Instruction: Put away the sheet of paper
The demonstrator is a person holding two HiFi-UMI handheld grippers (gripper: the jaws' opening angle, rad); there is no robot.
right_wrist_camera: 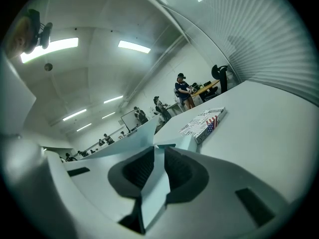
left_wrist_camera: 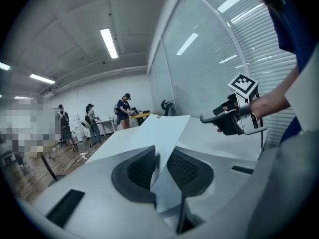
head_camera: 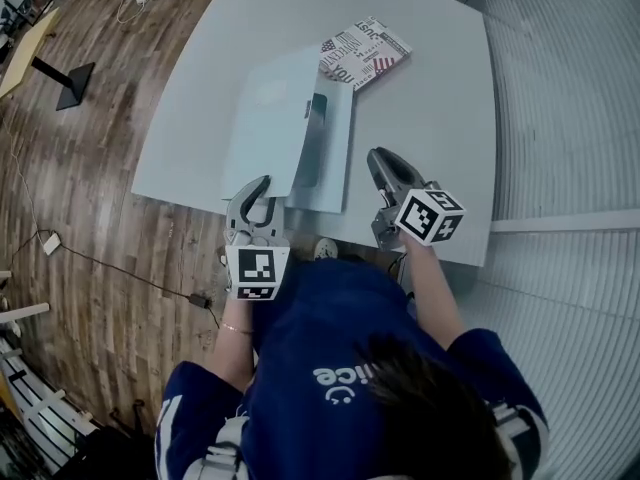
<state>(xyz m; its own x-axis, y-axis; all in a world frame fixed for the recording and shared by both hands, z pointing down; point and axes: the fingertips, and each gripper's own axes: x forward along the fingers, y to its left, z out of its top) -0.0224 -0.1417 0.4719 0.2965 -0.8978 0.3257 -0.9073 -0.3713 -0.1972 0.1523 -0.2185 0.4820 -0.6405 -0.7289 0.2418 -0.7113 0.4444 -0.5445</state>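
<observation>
Two grippers, 1 per hand, sit at the table's near edge. Left gripper [head_camera: 258, 194]: jaws nearly together, pads pinching the near corner of the sheet of paper [head_camera: 270, 118]. Right gripper [head_camera: 380, 164]: jaws just as narrow, clamped on the right-hand edge of the folder [head_camera: 336, 163].

Count: 1 sheet, 1 folder, 1 printed booklet [head_camera: 366, 50], 1 table [head_camera: 430, 118].

The sheet lies on the folder's left part. Its right side is raised a little, w/ a dark gap showing btwn the 2 layers. The folder's near edge sits just inside the table's front edge. Farther back, the booklet touches the sheet's far right corner.

Right of the folder & beyond the booklet the tabletop is bare, so there's wide room there. Left of the table is wood floor [head_camera: 90, 168] w/ a cable. Far bkgd in both gripper views: several people [right_wrist_camera: 182, 89] at desks.
</observation>
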